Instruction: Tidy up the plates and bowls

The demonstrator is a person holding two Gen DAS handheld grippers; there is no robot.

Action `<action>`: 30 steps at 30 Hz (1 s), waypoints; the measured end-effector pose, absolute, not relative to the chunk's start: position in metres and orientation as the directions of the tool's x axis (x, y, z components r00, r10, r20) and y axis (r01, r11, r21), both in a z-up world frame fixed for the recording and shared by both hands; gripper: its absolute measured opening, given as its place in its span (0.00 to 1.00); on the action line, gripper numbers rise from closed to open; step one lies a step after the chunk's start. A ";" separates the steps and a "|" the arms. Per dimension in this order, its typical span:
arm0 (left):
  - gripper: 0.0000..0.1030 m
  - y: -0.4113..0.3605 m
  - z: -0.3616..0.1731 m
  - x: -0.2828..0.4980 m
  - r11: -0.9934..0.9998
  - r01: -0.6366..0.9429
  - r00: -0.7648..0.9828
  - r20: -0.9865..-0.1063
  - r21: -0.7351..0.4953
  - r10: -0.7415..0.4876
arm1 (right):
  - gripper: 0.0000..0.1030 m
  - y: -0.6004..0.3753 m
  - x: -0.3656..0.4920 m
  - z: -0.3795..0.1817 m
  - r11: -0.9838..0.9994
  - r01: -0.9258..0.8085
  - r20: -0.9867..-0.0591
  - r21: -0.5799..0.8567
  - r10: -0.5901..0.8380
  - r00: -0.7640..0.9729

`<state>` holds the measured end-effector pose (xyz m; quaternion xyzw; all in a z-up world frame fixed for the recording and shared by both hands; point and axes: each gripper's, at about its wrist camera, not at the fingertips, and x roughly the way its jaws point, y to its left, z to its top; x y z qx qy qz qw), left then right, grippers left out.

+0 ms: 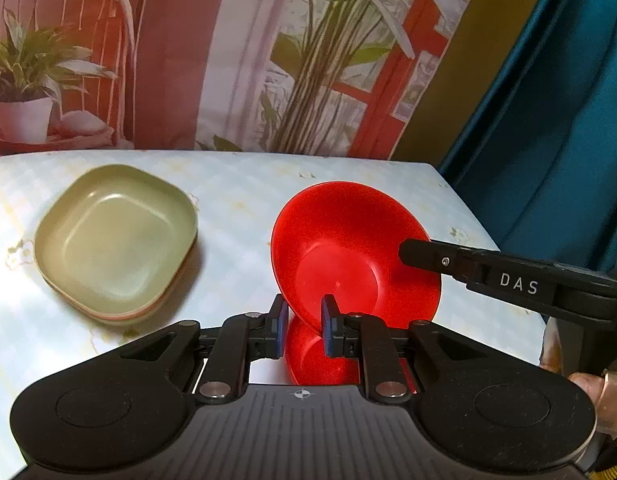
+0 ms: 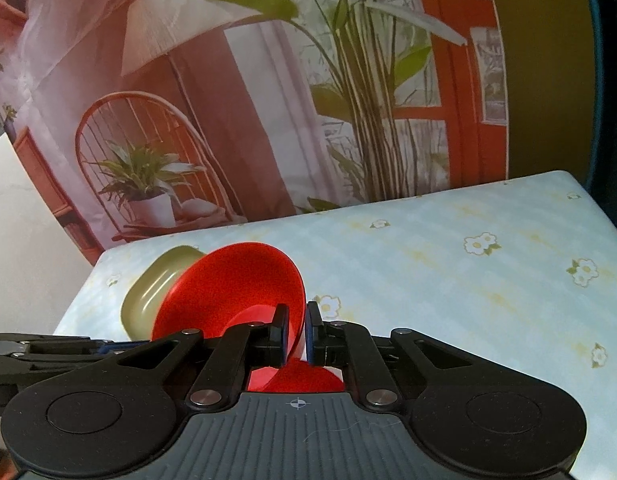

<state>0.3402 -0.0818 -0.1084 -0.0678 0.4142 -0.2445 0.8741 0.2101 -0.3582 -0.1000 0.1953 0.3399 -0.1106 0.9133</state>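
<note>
A red bowl (image 1: pixel 348 256) hangs tilted above the table, its inside facing me in the left wrist view. My left gripper (image 1: pixel 305 312) is shut on its near rim, blue pads either side of the wall. My right gripper (image 1: pixel 413 253) comes in from the right and clamps the bowl's right rim. In the right wrist view that gripper (image 2: pixel 298 322) is shut on the red bowl's (image 2: pixel 236 284) edge. A second red bowl (image 1: pixel 320 356) (image 2: pixel 304 376) lies underneath on the table. A stack of green square bowls (image 1: pixel 116 236) (image 2: pixel 156 284) sits to the left.
The table (image 1: pixel 236 184) has a pale blue flowered cloth; its right edge (image 1: pixel 480 224) runs beside a dark teal curtain (image 1: pixel 548 120). A printed backdrop (image 1: pixel 228 60) stands right behind the far edge. A person's hand (image 1: pixel 588 384) shows at the lower right.
</note>
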 end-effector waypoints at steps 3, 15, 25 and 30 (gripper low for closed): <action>0.18 -0.082 -0.108 0.334 0.865 0.383 0.533 -0.688 -0.324 -0.493 | 0.10 -0.355 0.201 -0.098 0.900 0.338 -0.662 0.275 -0.077 0.745; 0.18 -0.088 -0.111 0.318 0.841 0.424 0.486 -0.698 -0.337 -0.525 | 0.18 -0.353 0.163 -0.103 0.872 0.374 -0.653 0.316 -0.086 0.752; 0.18 -0.088 -0.120 0.319 0.836 0.430 0.447 -0.724 -0.342 -0.526 | 0.21 -0.349 0.152 -0.115 0.858 0.395 -0.671 0.328 -0.082 0.737; 0.18 -0.089 -0.123 0.319 0.841 0.431 0.444 -0.735 -0.327 -0.513 | 0.21 -0.350 0.151 -0.123 0.853 0.403 -0.686 0.331 -0.076 0.724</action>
